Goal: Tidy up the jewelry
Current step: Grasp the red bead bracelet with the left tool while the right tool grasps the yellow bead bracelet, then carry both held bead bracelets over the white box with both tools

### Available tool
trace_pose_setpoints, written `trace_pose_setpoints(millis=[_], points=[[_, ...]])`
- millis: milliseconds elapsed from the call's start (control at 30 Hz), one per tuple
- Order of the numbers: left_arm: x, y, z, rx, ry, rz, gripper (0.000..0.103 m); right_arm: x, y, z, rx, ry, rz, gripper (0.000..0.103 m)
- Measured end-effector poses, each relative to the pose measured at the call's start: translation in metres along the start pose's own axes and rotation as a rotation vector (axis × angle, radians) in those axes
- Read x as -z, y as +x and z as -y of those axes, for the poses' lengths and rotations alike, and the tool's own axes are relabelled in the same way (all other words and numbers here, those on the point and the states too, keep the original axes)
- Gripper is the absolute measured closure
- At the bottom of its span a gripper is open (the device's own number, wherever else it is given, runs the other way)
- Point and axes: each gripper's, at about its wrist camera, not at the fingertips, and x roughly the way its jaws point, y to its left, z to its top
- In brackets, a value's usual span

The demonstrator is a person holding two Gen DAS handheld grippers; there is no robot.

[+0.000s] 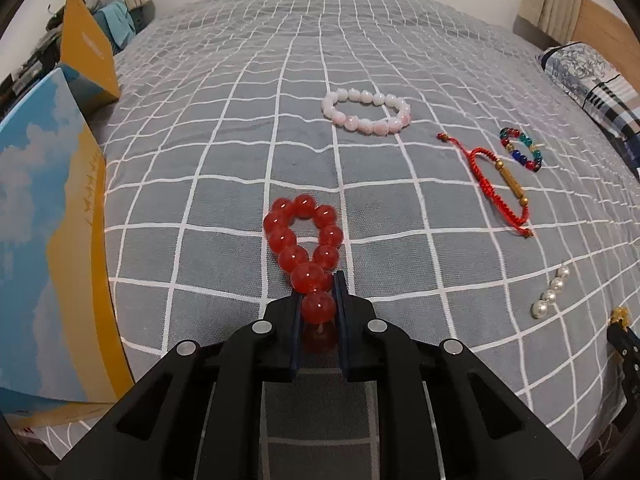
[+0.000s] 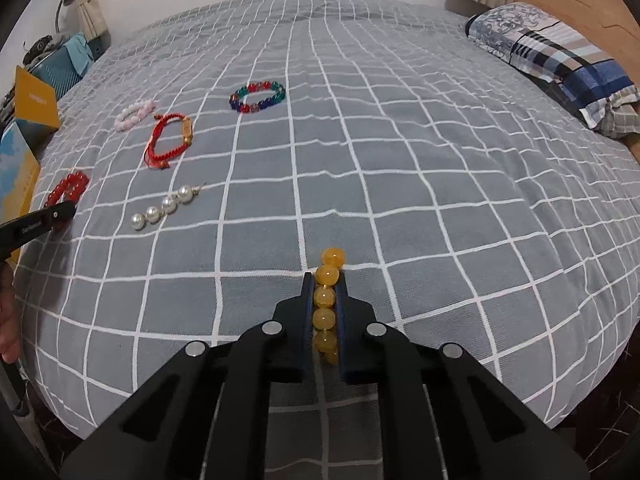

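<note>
Left tool [image 1: 318,292] clenched on red bead bracelet [image 1: 304,236] | right tool [image 2: 326,292] grasping yellow bead bracelet [image 2: 328,300] | your beads look slippery, strands floppy; pinch between beads.

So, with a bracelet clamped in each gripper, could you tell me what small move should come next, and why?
Probably swing the left gripper left toward the open box. Its fingers are shut on the red bracelet, and the box stands right beside it. The right gripper grips the yellow bracelet farther away, so it can wait.
</note>
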Motion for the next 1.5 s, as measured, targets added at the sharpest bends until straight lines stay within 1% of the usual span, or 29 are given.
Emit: trace_pose_setpoints(millis=[233,633,1067,1233,1367,1500], points=[[0.001,-0.003,0.000,0.019,-0.011,0.007,0.090,-0.002,-0.004,0.003,0.010,0.015,0.027,0.094],[-0.001,-0.016,0.001,0.044,-0.013,0.056,0.090,-0.002,-0.011,-0.001,0.022,-0.001,0.082,0.094],[-0.003,-0.046,0.009,0.104,0.007,0.185,0.090,-0.002,-0.033,-0.015,0.028,-0.046,0.230,0.094],[-0.002,-0.058,0.012,0.115,0.016,0.235,0.090,-0.003,-0.041,-0.021,0.029,-0.064,0.281,0.094],[-0.003,-0.067,0.014,0.122,0.012,0.269,0.090,-0.005,-0.045,-0.025,0.028,-0.071,0.306,0.094],[-0.003,-0.074,0.015,0.109,0.016,0.296,0.090,-0.010,-0.048,-0.029,0.025,-0.068,0.319,0.094]])
